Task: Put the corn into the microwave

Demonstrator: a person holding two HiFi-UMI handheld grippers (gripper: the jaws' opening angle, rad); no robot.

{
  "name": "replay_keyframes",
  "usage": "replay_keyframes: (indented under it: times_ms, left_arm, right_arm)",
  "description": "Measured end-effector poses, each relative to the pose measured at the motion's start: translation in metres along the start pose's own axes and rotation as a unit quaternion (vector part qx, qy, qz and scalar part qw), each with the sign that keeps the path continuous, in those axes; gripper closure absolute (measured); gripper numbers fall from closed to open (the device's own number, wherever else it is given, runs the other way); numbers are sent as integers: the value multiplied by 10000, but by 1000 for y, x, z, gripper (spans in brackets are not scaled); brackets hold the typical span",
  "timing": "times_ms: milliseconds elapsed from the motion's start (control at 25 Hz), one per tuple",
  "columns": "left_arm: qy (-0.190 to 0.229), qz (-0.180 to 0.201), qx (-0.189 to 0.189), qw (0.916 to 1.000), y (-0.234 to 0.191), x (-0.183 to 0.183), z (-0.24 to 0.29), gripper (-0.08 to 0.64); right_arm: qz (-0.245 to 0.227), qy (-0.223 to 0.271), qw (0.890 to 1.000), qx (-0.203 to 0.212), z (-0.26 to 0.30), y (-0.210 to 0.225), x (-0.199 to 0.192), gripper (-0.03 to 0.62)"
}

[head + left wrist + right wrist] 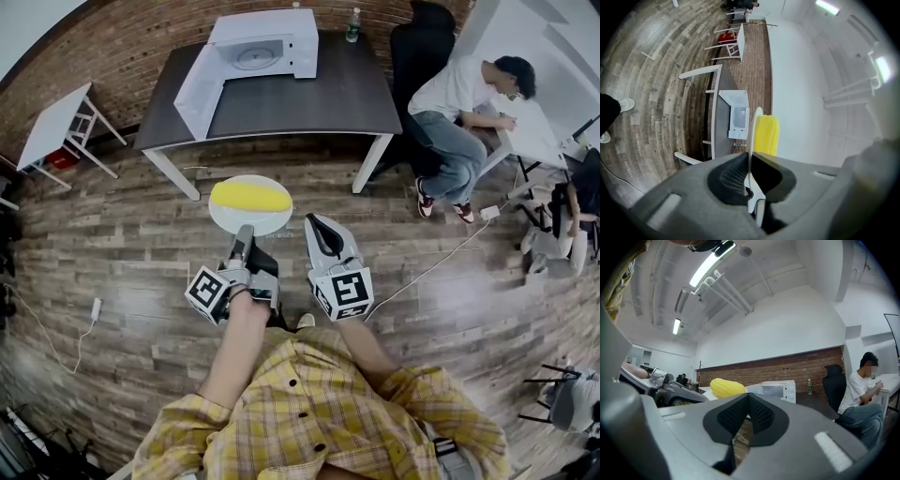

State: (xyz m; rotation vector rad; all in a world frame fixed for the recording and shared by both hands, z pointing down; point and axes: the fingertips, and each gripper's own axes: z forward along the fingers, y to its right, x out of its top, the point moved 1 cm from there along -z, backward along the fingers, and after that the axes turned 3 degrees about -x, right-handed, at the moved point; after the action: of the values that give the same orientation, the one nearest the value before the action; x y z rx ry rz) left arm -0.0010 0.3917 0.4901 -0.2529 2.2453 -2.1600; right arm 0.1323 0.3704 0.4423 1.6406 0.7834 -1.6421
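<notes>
1. Corn [249,196]: one yellow cob lies lengthwise on a round white plate [267,223], held in the air over the wood-plank floor [122,272]. It is well short of the microwave.
2. In the left gripper view the plate shows edge-on [752,129], with the cob [766,136] on its upper face.
3. Left tongs [246,230] are clamped on the plate's near rim, at 6 o'clock of the cob. The left gripper view shows the thin white rim pinched between the dark pads of the tongs [750,157].
4. Right tongs [314,220] sit just beside the plate at its 4 o'clock. Their jaws are pressed together at the tips [749,397] with nothing between them.
5. The white microwave [258,52] stands on the dark bench [309,94], at 12 o'clock of the plate. Its door [199,89] is swung wide open toward 8 o'clock, and a round turntable shows inside the cavity.
6. A plastic bottle [352,25] stands on the bench at 2 o'clock of the microwave.
7. A seated person [459,103] leans over a white desk at 3 o'clock of the bench.
</notes>
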Motion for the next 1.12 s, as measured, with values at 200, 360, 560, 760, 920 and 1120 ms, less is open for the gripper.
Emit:
replay_keyframes:
  times_ms: [200, 360, 560, 760, 920, 1120]
  left_arm:
    - [48, 8, 32, 10000, -9, 8, 12, 541]
    - [38, -27, 47, 10000, -17, 18, 30, 541]
    - [2, -88, 110, 9999, -17, 43, 91, 541]
    - [-59, -100, 35, 9999, -17, 58, 125, 541]
    - [-113, -113, -24, 9999, -16, 72, 151, 541]
    - [-201, -141, -11, 9997, -11, 95, 200, 541]
  right_arm:
    - [21, -60, 9999, 93, 15, 0, -10, 588]
    - [1, -109, 9999, 51, 36, 7, -16, 588]
    - [46, -193, 9998, -33, 96, 31, -12, 588]
    - [42, -104, 9999, -47, 127, 40, -12, 588]
    - [34, -66, 9999, -123, 154, 49, -9, 588]
    - [-73, -112, 9997, -219, 204, 64, 2, 588]
